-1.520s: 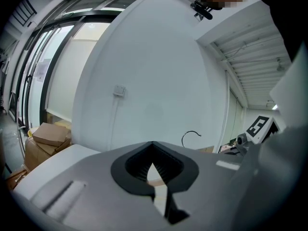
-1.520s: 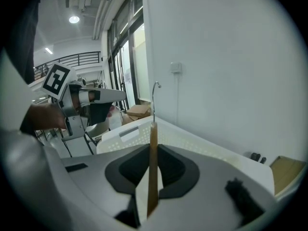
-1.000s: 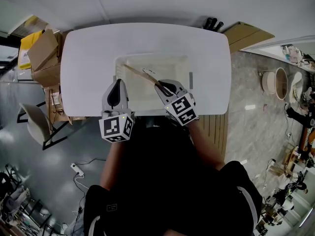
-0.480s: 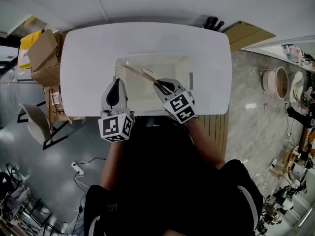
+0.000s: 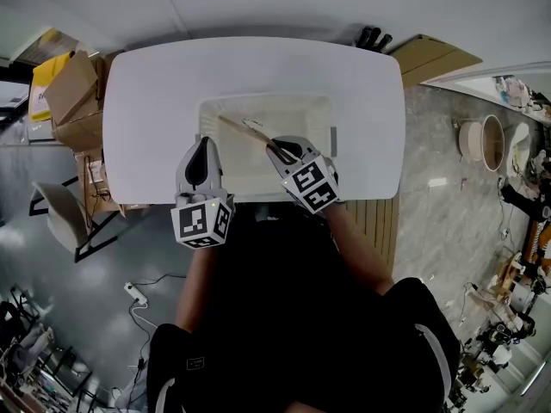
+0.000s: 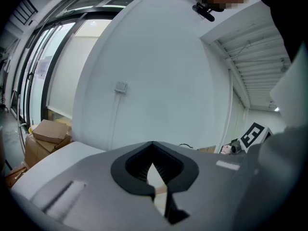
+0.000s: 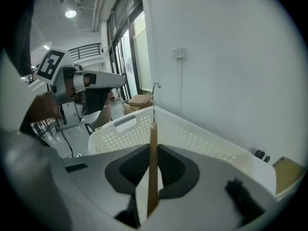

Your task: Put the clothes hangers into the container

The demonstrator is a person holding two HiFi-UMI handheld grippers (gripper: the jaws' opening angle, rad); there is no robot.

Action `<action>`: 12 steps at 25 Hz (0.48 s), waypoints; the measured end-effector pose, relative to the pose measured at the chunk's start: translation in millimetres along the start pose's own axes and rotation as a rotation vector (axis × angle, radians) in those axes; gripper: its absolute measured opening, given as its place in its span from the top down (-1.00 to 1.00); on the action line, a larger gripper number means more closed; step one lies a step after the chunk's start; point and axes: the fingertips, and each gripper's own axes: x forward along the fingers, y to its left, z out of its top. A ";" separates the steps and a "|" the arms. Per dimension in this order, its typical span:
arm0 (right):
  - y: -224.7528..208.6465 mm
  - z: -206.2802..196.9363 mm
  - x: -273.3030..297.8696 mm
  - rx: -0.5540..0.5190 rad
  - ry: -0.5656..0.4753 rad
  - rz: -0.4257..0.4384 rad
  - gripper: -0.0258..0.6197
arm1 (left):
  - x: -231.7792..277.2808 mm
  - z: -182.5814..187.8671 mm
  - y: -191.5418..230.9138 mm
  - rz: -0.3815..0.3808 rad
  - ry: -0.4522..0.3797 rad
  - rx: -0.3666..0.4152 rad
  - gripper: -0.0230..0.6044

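Head view: the hanger [image 5: 244,130] is held over the container [image 5: 267,100] by the table's [image 5: 155,101] near edge, slanted from the right gripper [image 5: 277,149] toward the far-left corner; left gripper [image 5: 204,143] at the near-left corner.
Left gripper view: left gripper [image 6: 154,166] jaws seen drawn almost together, nothing gripped.
Right gripper view: hanger [image 7: 153,143] is clamped edge-on by the right gripper [image 7: 153,170], its long axis aimed at the container [image 7: 192,134] wall.

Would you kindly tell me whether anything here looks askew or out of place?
Only the wooden hanger: it is clamped in the right gripper and juts slantwise over the white basket instead of lying in it. That suits a placement under way; nothing looks spilled or damaged.
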 end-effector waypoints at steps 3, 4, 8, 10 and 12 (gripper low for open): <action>0.1 -0.3 2.0 -0.003 0.005 0.004 0.73 | 1.0 0.7 -0.2 0.001 0.000 -0.001 0.92; -0.5 -0.5 1.9 -0.002 0.006 0.005 0.73 | 1.3 1.2 -1.1 0.002 0.000 -0.001 0.91; -3.0 -2.3 4.4 0.001 0.014 0.009 0.73 | 3.5 0.6 -2.6 0.002 0.005 -0.001 0.92; -4.8 -2.3 7.6 0.002 0.017 0.012 0.73 | 6.3 0.6 -1.5 0.003 0.006 -0.001 0.92; -5.9 -2.3 9.3 0.001 0.019 0.013 0.73 | 7.7 1.0 -0.9 0.003 0.006 -0.001 0.92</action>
